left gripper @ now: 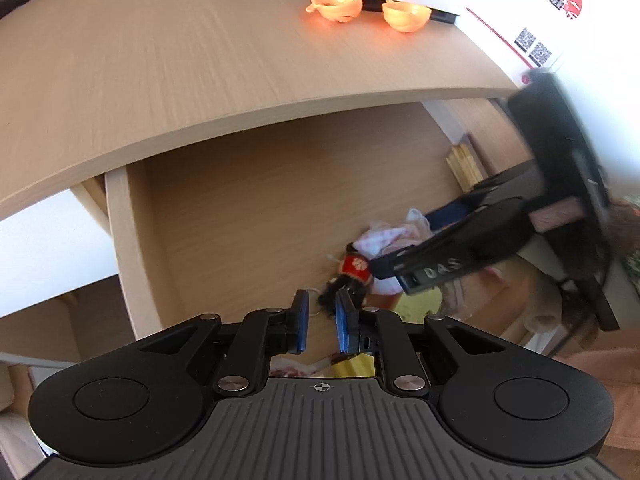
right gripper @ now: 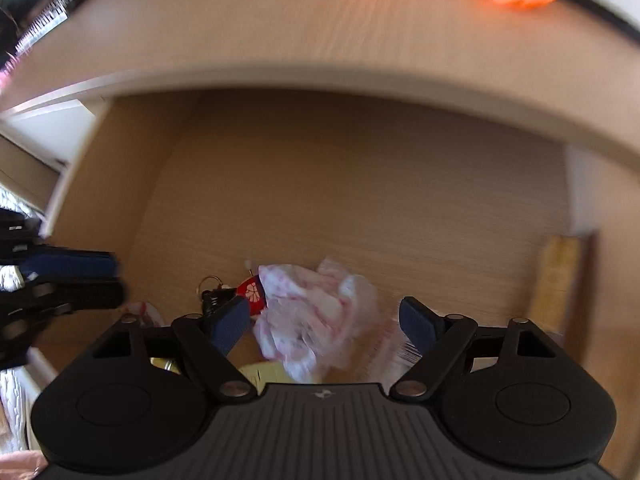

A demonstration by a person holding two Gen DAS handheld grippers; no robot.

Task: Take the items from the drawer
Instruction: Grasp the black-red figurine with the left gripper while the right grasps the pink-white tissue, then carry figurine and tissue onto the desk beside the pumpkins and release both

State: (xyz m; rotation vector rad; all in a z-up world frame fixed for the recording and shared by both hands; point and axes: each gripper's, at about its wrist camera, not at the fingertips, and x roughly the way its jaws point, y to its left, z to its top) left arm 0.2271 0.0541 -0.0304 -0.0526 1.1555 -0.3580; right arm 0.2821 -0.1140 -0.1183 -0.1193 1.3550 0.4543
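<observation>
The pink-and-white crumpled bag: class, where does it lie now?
In the right wrist view, the crumpled bag lies in the open drawer, beside the red keychain.

Doll keychain (left gripper: 354, 276) left of crumpled bag (right gripper: 316, 312), in drawer (left gripper: 256, 216)

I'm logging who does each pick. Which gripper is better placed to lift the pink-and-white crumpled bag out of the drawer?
Right. The right gripper is open with the bag between its fingers. The left gripper is nearly shut, off beside the doll keychain.
</observation>
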